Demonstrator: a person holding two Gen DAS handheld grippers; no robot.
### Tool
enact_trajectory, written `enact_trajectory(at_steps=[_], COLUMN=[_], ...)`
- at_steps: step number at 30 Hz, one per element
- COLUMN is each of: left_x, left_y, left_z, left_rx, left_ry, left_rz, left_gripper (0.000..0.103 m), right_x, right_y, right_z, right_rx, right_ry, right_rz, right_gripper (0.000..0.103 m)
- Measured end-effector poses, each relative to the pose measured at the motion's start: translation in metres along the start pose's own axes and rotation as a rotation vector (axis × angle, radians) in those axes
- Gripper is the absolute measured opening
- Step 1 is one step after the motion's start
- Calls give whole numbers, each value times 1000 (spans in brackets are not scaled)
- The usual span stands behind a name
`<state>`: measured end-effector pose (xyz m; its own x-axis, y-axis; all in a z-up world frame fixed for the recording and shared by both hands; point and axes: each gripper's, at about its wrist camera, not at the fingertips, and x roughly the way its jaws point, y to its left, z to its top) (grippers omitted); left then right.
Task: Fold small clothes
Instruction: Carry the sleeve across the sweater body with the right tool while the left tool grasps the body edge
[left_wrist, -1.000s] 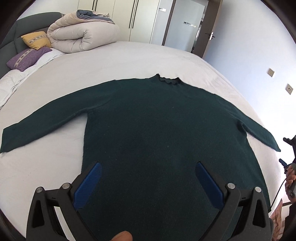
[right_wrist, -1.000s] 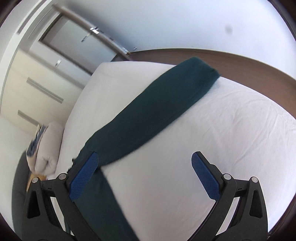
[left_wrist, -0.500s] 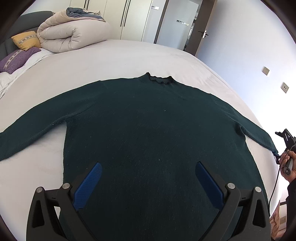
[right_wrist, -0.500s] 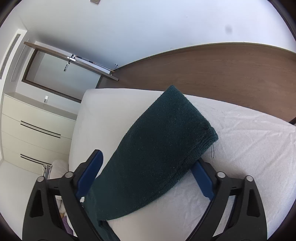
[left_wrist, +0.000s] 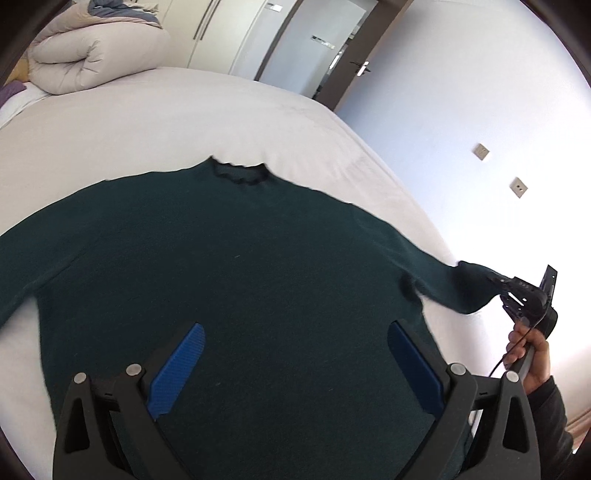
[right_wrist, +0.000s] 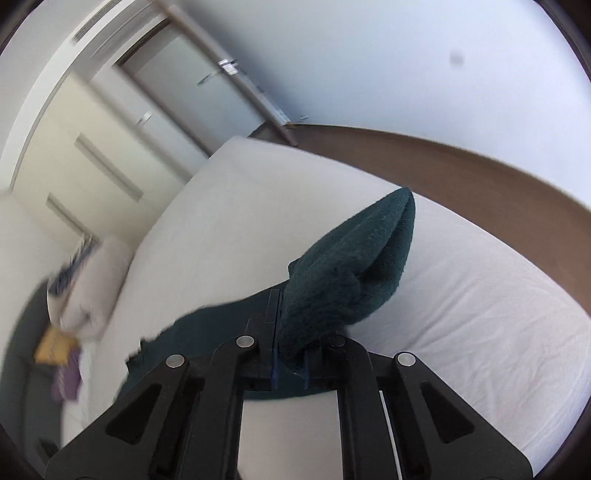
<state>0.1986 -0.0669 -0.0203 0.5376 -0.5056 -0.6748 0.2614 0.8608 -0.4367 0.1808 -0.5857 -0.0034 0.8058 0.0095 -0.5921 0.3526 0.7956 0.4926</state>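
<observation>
One dark green sweater (left_wrist: 229, 266) flat on bed (left_wrist: 192, 122); left gripper (left_wrist: 295, 369) jaws spread above hem. Right-wrist view only: right gripper (right_wrist: 290, 354) clenched on sleeve cuff (right_wrist: 354, 266).

The left claw (left_wrist: 295, 365) is spread wide, its two blue pads (left_wrist: 177, 369) far apart with nothing between them, pointing forward and down. The right claw (right_wrist: 290, 332) is closed tight, its fingers pressed together on the sleeve (right_wrist: 351, 266), whose cuff sticks out past the tips. In the left wrist view the right claw (left_wrist: 496, 278) sits off to the right, raised, and the right hand (left_wrist: 528, 354) wraps around its handle, a dark cuff at the wrist.
</observation>
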Motion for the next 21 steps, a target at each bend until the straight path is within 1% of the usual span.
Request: enact_trajectory(at_steps=[2, 3, 5, 6, 8, 9, 11, 12, 13, 15, 16, 17, 19, 20, 21], left_x=[9, 13, 24, 29, 44, 52, 69, 78, 88, 105, 111, 117, 127, 131, 136], left_y=[-15, -20, -29, -33, -36, -35, -30, -27, -23, -18, -17, -19, -24, -26, -26], left_z=[13, 18, 25, 28, 30, 30, 27, 24, 20, 14, 11, 7, 1, -2, -6], left_rx=[-6, -18, -50, -60, -76, -95, -159, -192, -236, -298, -312, -316, -310, -309, -315], left_ry=[13, 21, 50, 63, 103, 125, 170, 194, 217, 257, 270, 283, 306, 321, 333], left_rz=[-80, -119, -203, -239, -289, -300, -335, -363, -386, -400, -397, -385, -372, -362, -349], left_gripper=[101, 101, 101, 102, 103, 103, 103, 103, 103, 103, 103, 103, 103, 103, 102], right_x=[5, 9, 20, 24, 37, 46, 69, 81, 89, 109, 114, 113, 109, 108, 106], right_y=[71, 104, 161, 191, 232, 243, 254, 265, 262, 259, 256, 248, 231, 224, 218], right_z=[-24, -29, -66, -90, -132, -146, -171, -174, -185, -186, -184, -183, -173, -167, -164], right_rx=[-232, -335, -542, -646, -804, -846, -860, -841, -823, -782, -751, -714, -631, -578, -524], right_ry=[29, 50, 71, 77, 85, 107, 168, 205, 243, 332, 360, 362, 354, 350, 340], right_rz=[30, 32, 19, 8, -10, -16, -23, -17, -12, -11, 8, 41, 91, 106, 122], right_gripper=[8, 7, 7, 7, 7, 7, 7, 8, 8, 15, 17, 20, 34, 58, 72])
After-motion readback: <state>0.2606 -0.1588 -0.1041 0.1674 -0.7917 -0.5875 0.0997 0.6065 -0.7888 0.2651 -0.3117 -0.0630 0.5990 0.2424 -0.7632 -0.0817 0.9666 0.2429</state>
